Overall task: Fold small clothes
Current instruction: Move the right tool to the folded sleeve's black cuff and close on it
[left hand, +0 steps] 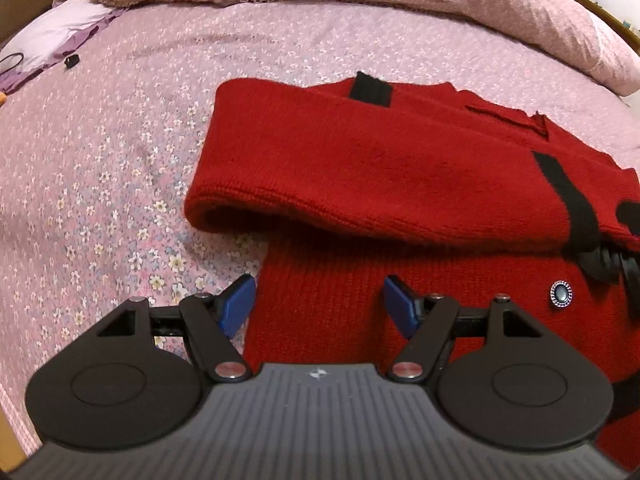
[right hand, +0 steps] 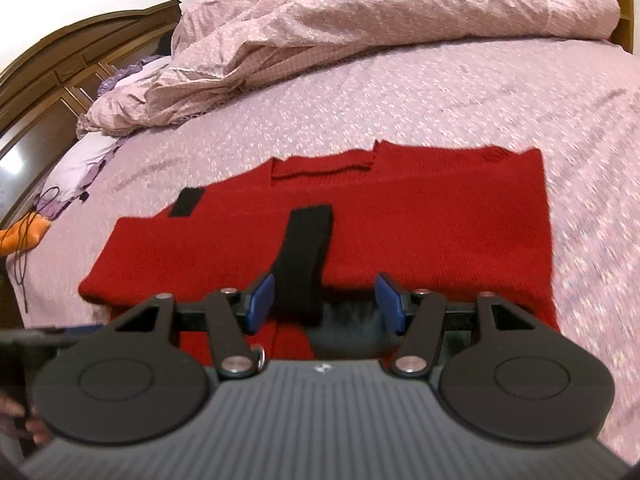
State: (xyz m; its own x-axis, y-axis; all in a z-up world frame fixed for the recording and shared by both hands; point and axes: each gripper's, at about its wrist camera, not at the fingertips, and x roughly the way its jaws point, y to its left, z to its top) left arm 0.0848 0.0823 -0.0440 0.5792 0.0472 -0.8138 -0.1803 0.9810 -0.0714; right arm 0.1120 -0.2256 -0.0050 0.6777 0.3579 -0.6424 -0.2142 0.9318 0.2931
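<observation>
The red knitted sweater with black stripes [left hand: 400, 168] lies partly folded on the bed's pink floral sheet [left hand: 120, 140], a sleeve laid across its body. The left gripper [left hand: 320, 304] hovers released over its hem; the right gripper [right hand: 324, 304] stands released over a black stripe.

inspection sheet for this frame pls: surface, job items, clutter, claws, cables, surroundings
Surface: bed with pink floral bedspread, used as the work area.
Job's things: red knit cardigan with black trim, lying partly folded, one sleeve laid across the body; blue button visible.
Clutter: bunched pink duvet at the far side; lilac pillow; orange item at the bed edge.
Claws: left claw open over the cardigan's near edge, holding nothing; right claw open, black cuff lying between its pads, not pinched.
Cables: thin black cord near the orange item.
Surroundings: dark wooden headboard; white wall.
</observation>
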